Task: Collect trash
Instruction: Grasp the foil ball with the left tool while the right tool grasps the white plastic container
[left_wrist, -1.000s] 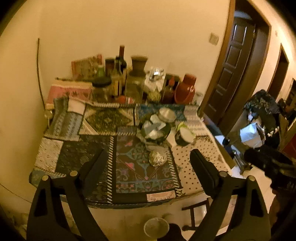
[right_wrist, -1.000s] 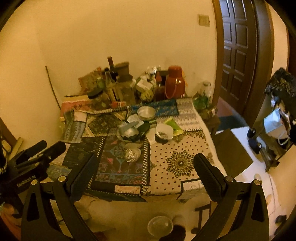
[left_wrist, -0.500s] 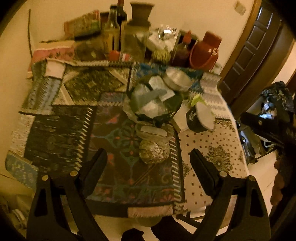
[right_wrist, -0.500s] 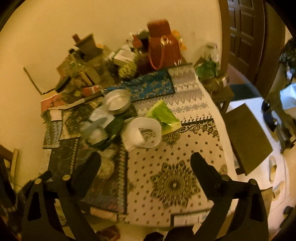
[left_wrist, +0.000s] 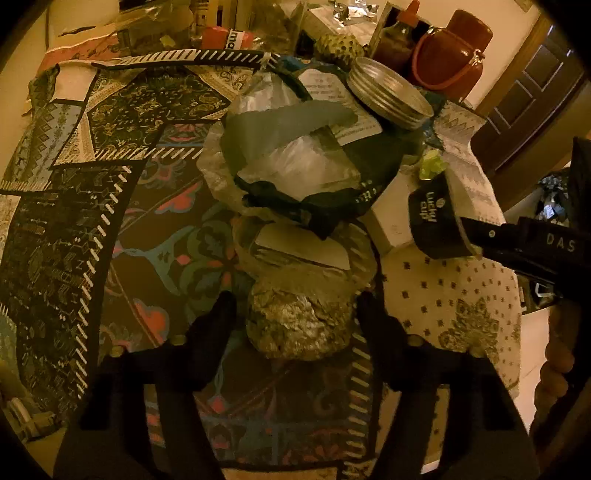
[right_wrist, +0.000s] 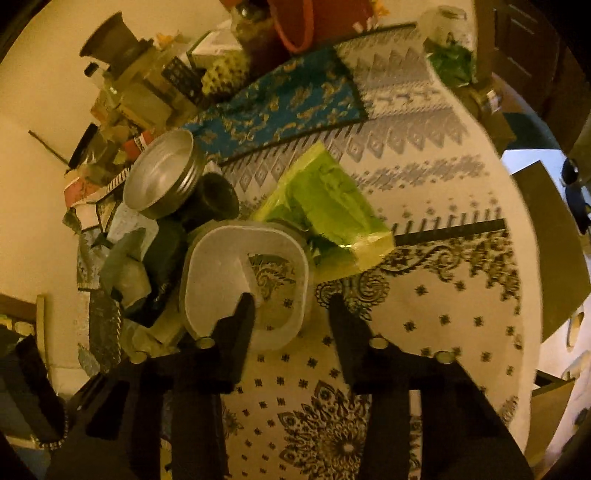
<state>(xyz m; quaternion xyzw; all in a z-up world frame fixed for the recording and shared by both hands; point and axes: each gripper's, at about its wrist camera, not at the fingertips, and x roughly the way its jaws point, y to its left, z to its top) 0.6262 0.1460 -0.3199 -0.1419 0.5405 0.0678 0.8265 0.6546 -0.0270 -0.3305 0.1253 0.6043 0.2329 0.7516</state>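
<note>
A crumpled foil ball (left_wrist: 299, 325) lies on the patterned tablecloth (left_wrist: 74, 236), and my left gripper (left_wrist: 295, 314) straddles it. Its jaws are closing, with a thin gap still showing on each side of the ball. A black "Lucky cup" paper cup (left_wrist: 430, 221) with a white inside (right_wrist: 221, 269) stands to the right. My right gripper (right_wrist: 291, 314) has one finger inside the cup and one outside. Its jaws are closing on the near wall, and the pads do not press it. One of its fingers (left_wrist: 491, 236) shows at the cup's rim.
A heap of bags, papers and plastic (left_wrist: 295, 166) sits behind the ball, with a metal lid (left_wrist: 388, 92) on top. A green wrapper (right_wrist: 325, 206) lies behind the cup. A red jug (left_wrist: 454, 48), bottles and jars crowd the back. The table edge runs on the right.
Both grippers came down and closer to the table. The left one now straddles the foil ball and the right one the cup's wall. Both pairs of jaws have narrowed.
</note>
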